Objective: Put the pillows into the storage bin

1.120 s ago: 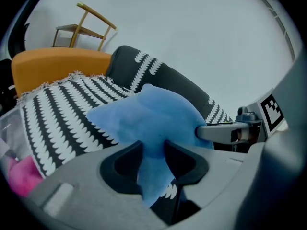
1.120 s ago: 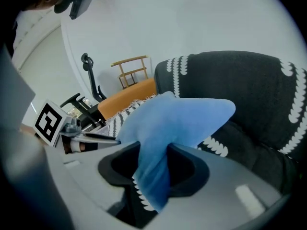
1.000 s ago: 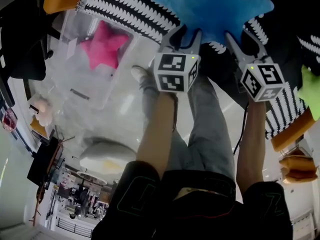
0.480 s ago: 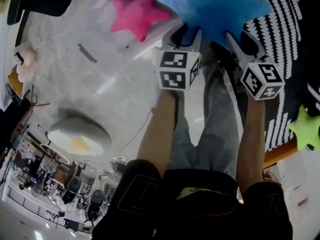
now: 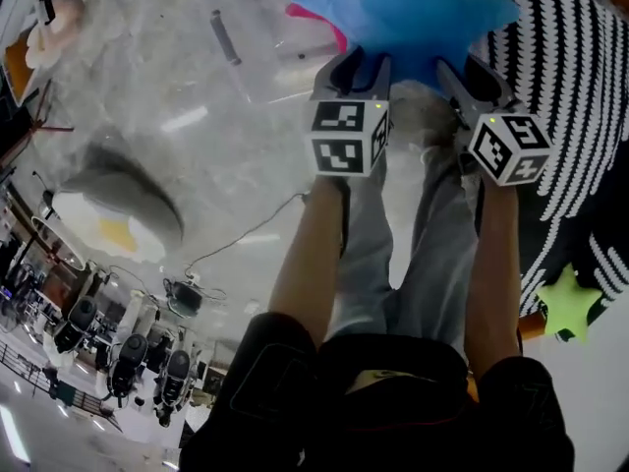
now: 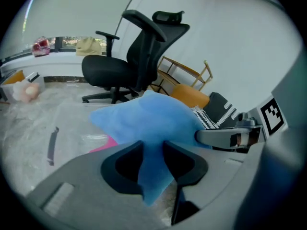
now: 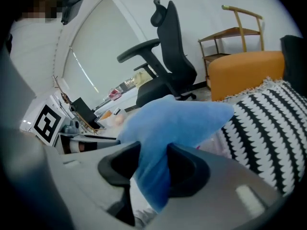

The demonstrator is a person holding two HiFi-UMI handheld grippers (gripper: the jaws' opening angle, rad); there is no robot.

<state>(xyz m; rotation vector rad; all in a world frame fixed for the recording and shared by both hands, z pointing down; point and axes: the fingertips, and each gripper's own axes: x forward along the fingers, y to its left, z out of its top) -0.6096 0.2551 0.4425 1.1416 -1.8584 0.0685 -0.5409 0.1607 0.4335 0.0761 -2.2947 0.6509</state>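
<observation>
Blue star pillow (image 5: 413, 13) is held off the floor by both tools at once. Left gripper (image 6: 152, 150) is clamped on one of the pillow's lower points: jaws are partly closed, and the fabric is pinched flat between the pads, with its tip hanging out below them. Right gripper (image 7: 153, 152) is clamped the same way on a neighbouring point, jaws part closed and fabric squeezed between them. From the head view the two grippers are seen side by side, near each other, both angled downward, with the pillow's body spread out beyond the jaws. The pillow is carried over the near part of the clear storage bin (image 5: 251, 23); it is not set down in it. A pink star pillow (image 6: 103, 145) is mostly covered by the blue one and is seen through the clear plastic, lying in the bin. A green star pillow (image 5: 563, 303) is lying well apart from the bin, at the edge of a black-and-white striped cover (image 5: 560, 77). A black office chair (image 6: 139, 56) and an orange cushion (image 7: 244, 71) are seen beyond the bin.
</observation>
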